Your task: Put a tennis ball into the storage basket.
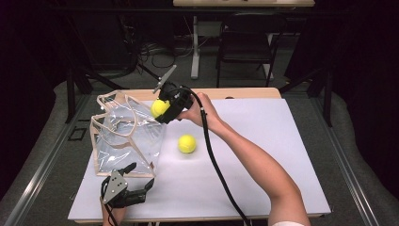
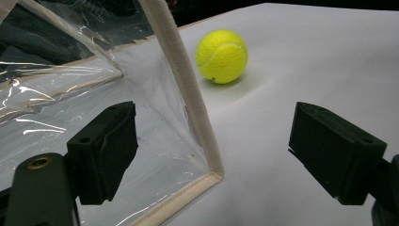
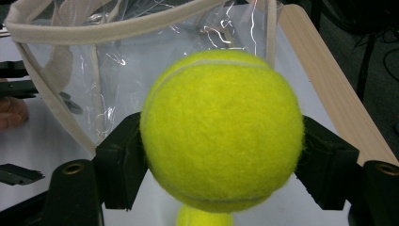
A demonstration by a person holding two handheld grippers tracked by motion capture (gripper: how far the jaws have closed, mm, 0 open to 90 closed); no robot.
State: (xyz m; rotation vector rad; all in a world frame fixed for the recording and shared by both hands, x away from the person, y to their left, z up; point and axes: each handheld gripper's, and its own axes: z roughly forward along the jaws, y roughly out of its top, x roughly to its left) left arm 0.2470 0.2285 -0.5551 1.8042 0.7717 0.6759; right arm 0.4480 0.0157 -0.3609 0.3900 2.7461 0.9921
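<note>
1. Work surface: white tabletop (image 1: pixel 263 141) w/ light wood edge strip (image 1: pixel 244 92) seen along far side.
2. Floor: grey carpet (image 1: pixel 42 155) is seen either side of table & beyond it; a small dark square outline (image 1: pixel 76 134) is marked on it at left.
3. Behind table: a dark folding chair (image 1: pixel 247 44) is placed on the floor, just beside a white table leg (image 1: pixel 195 47).
4. A second light tabletop (image 1: pixel 242 3) is seen at top edge.
5. Loose cables (image 1: pixel 155 54) are lying on floor near the leg.
6. Surroundings: black curtains (image 1: pixel 357 56) are hung at right & left; room kept dark, light falling mainly on the table.
</note>
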